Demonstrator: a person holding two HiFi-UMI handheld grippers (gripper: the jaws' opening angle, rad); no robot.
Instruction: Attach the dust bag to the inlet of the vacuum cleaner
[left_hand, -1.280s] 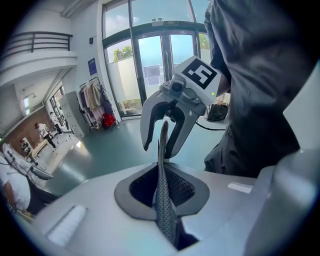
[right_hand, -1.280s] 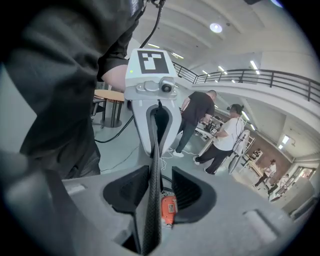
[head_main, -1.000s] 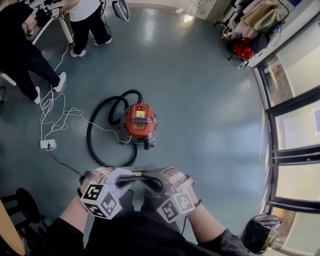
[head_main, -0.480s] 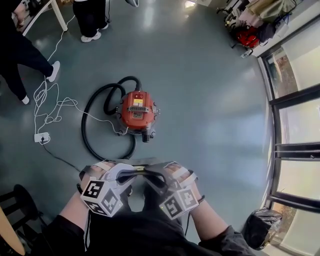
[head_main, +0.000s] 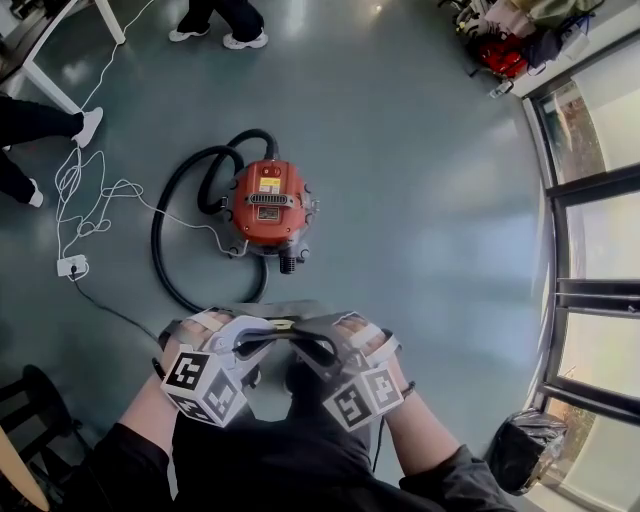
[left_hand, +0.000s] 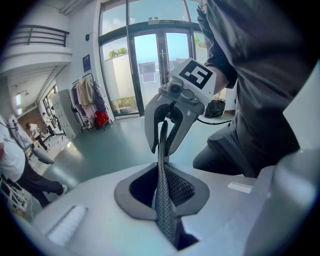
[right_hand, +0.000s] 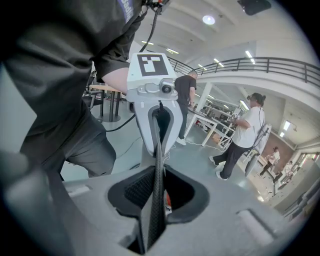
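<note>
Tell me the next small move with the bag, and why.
Probably carry both grippers forward and down together toward the orange vacuum cleaner. The left gripper and right gripper face each other, each shut on the thin flat edge of what looks like the dust bag, well short of the vacuum cleaner on the floor, whose short black port on the near side looks bare.

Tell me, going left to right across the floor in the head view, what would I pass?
White power strip → black hose → red vacuum cleaner → glass wall.
</note>
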